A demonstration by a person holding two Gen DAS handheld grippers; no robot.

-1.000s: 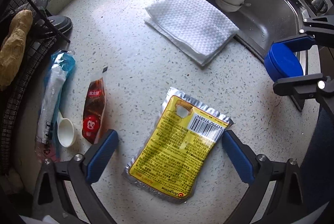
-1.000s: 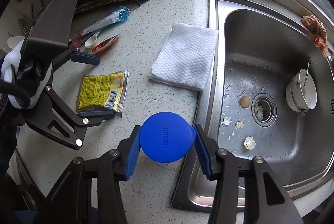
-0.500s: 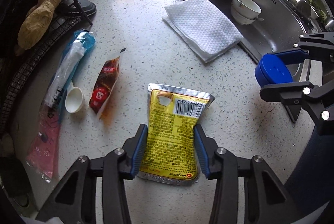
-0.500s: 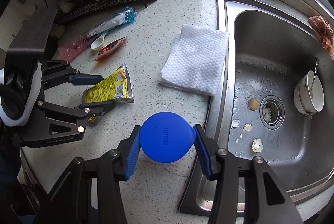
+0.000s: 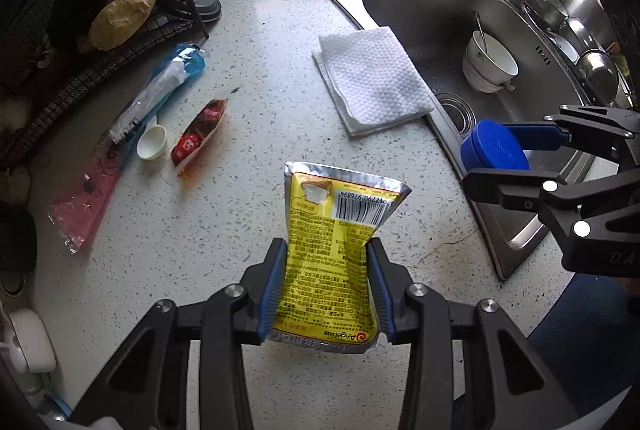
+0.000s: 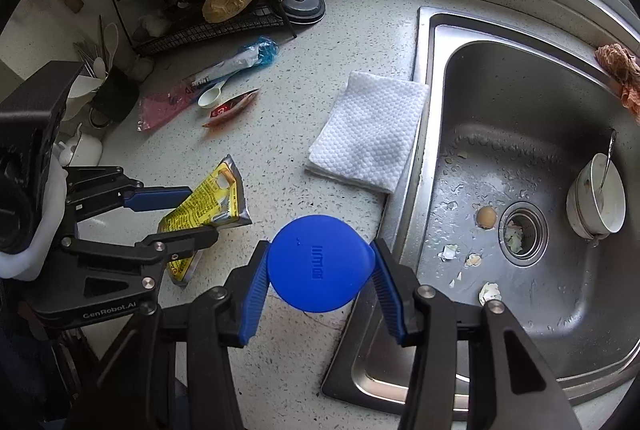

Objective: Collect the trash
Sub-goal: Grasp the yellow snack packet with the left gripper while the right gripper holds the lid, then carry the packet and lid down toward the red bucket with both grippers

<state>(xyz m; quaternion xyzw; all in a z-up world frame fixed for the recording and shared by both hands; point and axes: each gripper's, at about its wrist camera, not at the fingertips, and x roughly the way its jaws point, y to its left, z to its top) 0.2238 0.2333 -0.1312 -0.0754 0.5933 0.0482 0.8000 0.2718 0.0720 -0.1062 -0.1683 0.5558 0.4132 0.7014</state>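
Pinching a yellow foil packet point(image 5: 334, 258) between just-closed jaws, left gripper point(image 5: 327, 284) above counter, right gripper point(image 6: 321, 280) clamping blue lid point(image 6: 320, 262).

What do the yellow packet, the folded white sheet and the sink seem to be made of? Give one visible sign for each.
Yellow packet: probably glossy foil-laminated plastic film; silver crimped edges, buckles easily.
Folded white sheet: likely matte paper towel; embossed dimple pattern.
Sink: apparently brushed stainless steel; grey metallic sheen, soft reflections.
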